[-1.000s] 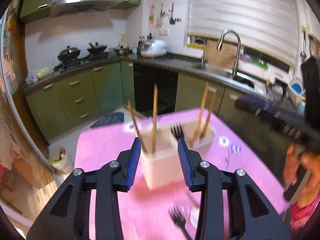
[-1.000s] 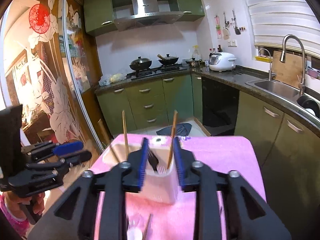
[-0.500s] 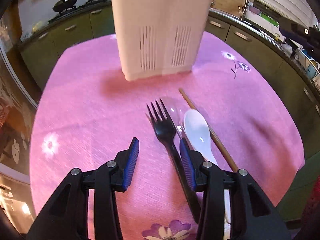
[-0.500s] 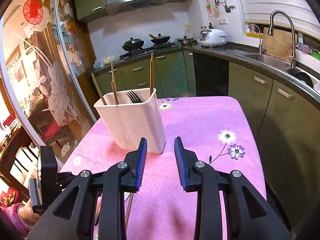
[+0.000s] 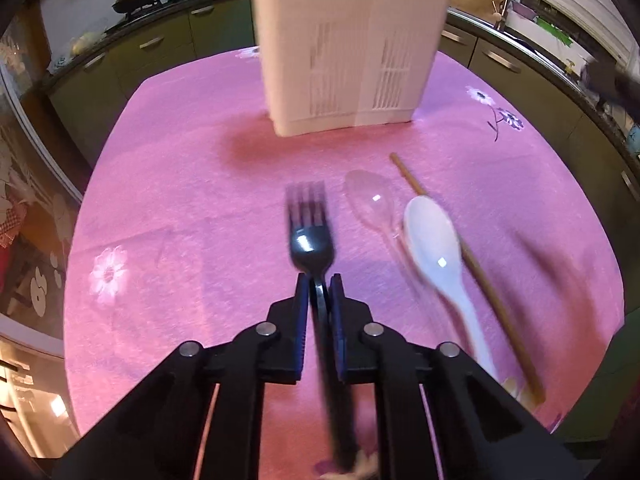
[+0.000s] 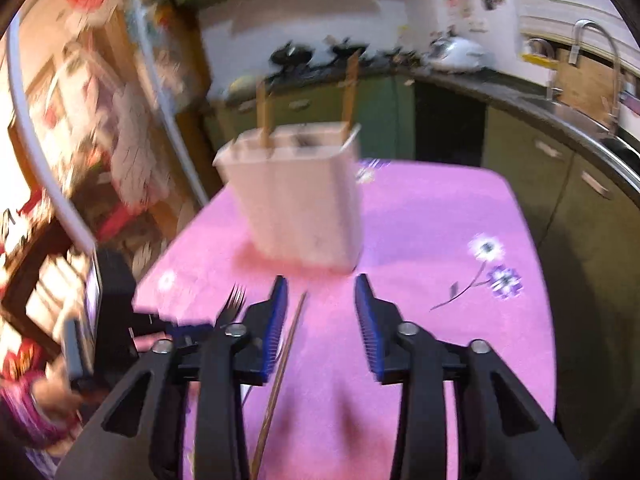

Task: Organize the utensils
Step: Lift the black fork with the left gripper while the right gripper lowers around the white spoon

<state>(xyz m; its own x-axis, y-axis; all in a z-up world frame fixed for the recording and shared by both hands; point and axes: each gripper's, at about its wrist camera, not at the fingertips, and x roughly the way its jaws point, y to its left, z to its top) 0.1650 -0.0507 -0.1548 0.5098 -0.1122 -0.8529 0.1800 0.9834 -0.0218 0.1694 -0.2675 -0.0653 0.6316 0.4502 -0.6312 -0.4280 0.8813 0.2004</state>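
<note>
The left gripper [image 5: 319, 285] has dropped to the pink cloth and is closing on the black fork [image 5: 311, 236] (handle between its pads). The right gripper [image 6: 320, 292], lower now, is opening over nothing.

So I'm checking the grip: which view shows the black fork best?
The left wrist view: the black fork sits centred, tines forward, its handle pinched between the closing left tongs. The right wrist view shows only the fork's tines, blurred, poking up behind the right tongs' left finger.

white holder [image 5: 352, 40] top cropped, black fork [image 5: 312, 240] handle blurred, holder contents perhaps chopsticks
</note>
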